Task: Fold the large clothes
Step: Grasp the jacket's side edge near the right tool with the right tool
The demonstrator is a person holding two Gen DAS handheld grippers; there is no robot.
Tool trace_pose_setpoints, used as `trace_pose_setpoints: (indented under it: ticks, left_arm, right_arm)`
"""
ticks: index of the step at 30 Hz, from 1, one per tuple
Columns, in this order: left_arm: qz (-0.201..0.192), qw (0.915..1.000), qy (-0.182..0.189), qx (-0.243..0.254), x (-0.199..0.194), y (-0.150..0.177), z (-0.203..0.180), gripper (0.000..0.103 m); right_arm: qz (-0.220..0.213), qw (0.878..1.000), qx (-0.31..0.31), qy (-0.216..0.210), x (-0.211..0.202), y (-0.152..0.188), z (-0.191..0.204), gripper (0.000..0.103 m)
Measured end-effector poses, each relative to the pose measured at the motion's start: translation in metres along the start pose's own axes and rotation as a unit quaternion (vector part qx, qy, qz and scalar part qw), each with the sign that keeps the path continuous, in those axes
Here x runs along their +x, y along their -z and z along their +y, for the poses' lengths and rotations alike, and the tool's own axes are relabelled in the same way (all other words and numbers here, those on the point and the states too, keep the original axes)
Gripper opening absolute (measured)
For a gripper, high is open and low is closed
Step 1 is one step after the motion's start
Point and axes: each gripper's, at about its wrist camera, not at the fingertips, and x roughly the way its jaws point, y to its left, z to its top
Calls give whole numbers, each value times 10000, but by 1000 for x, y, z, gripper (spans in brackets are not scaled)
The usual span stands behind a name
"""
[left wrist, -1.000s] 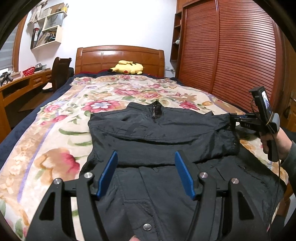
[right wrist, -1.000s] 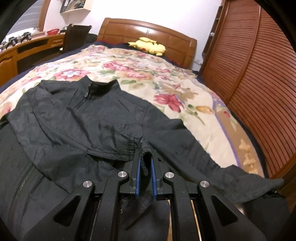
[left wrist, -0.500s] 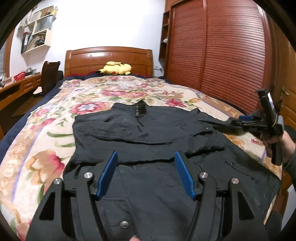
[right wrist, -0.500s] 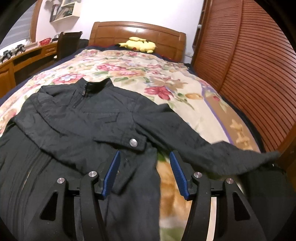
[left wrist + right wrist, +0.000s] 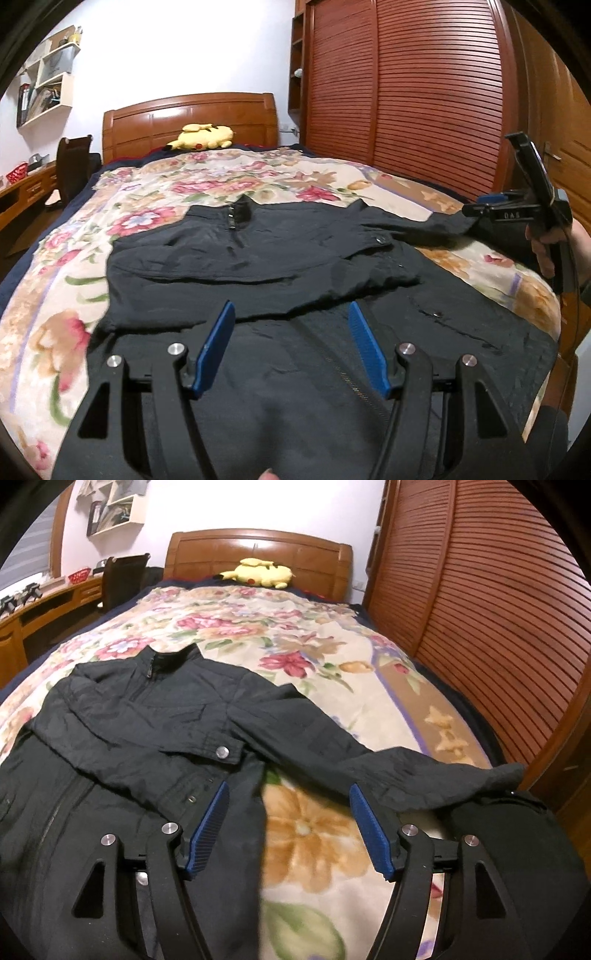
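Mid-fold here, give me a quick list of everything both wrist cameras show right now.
jacket: one, black, spread on the bed, collar toward the headboard, one sleeve folded across the chest, the other sleeve stretched out toward the wardrobe side
bedspread: one, cream with red and pink flowers, covering the bed
plush toy: one, yellow, by the headboard
headboard: one, brown wood, far end of the bed
wardrobe doors: brown, slatted, along one side of the bed
desk: one, wood, on the other side
chair: one, dark, at the desk
wall shelves: white, above the desk
left gripper: black, blue pads, open above the jacket
right gripper: black, blue pads, jaws opening, nothing gripped
hand: one, holding the right gripper's handle
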Motion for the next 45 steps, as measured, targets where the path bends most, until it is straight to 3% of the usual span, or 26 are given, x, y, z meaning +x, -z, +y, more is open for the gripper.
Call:
trace_pose_setpoints:
  ticks: [7,14,21,29,34,38,40,41,42,45]
  left_arm:
    - [62,9997,170,149,10,4,-26,64]
    - [91,9995,282,129,17,5,-36,64]
    - [137,9994,296,84,20,6,-34,64]
    - [188,9993,316,37,22,7,-30,64]
    - [213,9993,310,48,23,8,-30,64]
    - [220,9993,300,58,24,8,-30,64]
    - [225,9993,281,71,24,8,-29,64]
    - [226,9993,277,75,24,8,-29,64]
    - [223,9994,272,81,23,9,-28,64]
    - [225,9994,248,61,21,10,-23,64]
  right_arm:
    - [80,9994,214,256,-3,3,-46,69]
    - [137,9947,714,725,-2,-5,-120,69]
    - [376,9822,1465,1114,18,-12,-195,69]
    - [666,9674,2089,1270,49,-13,-235,69]
    - [892,9607,2277,1315,70,-11,-242,62]
    - [1144,9531,2229,1698,83,-5,-243,49]
    - [1307,9456,2375,1801,89,1,-249,36]
    - [1264,9475,2419,1667,89,2,-249,25]
    - [1219,9491,2373,1674,88,2,-247,20]
    - [1051,9576,2050,1731,82,-6,-232,15]
